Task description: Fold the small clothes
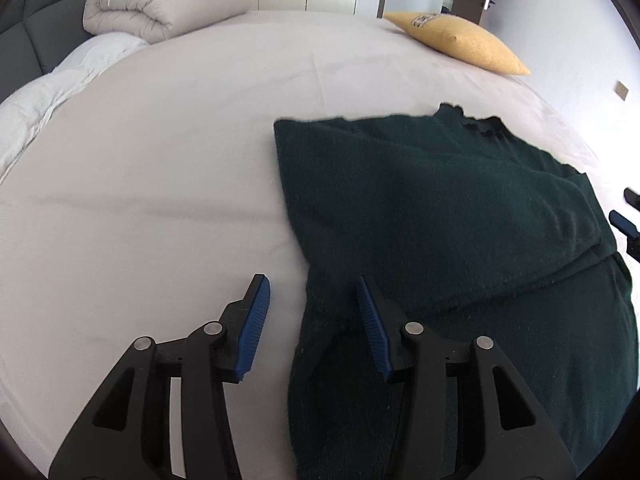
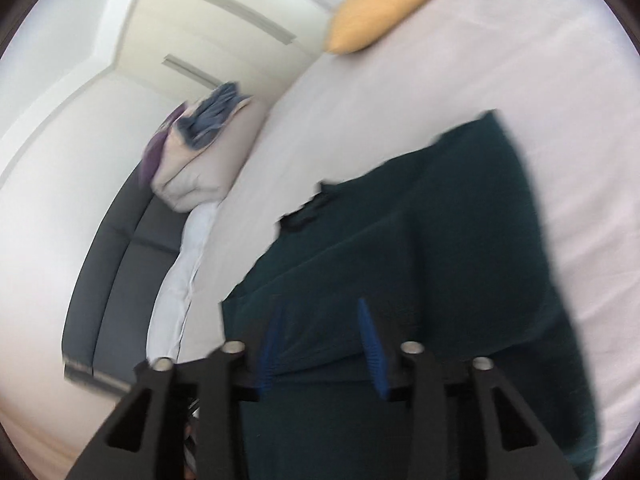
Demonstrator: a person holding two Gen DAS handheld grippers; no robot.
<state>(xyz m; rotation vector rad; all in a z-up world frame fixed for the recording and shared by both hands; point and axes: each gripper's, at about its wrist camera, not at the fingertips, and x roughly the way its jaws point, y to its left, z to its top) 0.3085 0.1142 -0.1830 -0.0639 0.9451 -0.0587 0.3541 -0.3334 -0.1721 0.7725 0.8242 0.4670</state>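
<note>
Two tools, left (image 1: 312, 320) and right (image 2: 320, 344), hang spread and empty over the part-folded sweater (image 1: 460, 220) mid-bed (image 1: 160, 160); next, I judge, pinch an edge and fold again.

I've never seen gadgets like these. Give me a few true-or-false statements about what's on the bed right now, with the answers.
1. The dark green garment lies on the bed sheet. True.
2. The left hand-held gripper is clamped on the garment. False: its jaws stand open.
3. A yellow pillow lies beyond the garment. True.
4. The rolled duvet sits on the garment. False: it is far off, by the headboard.
</note>
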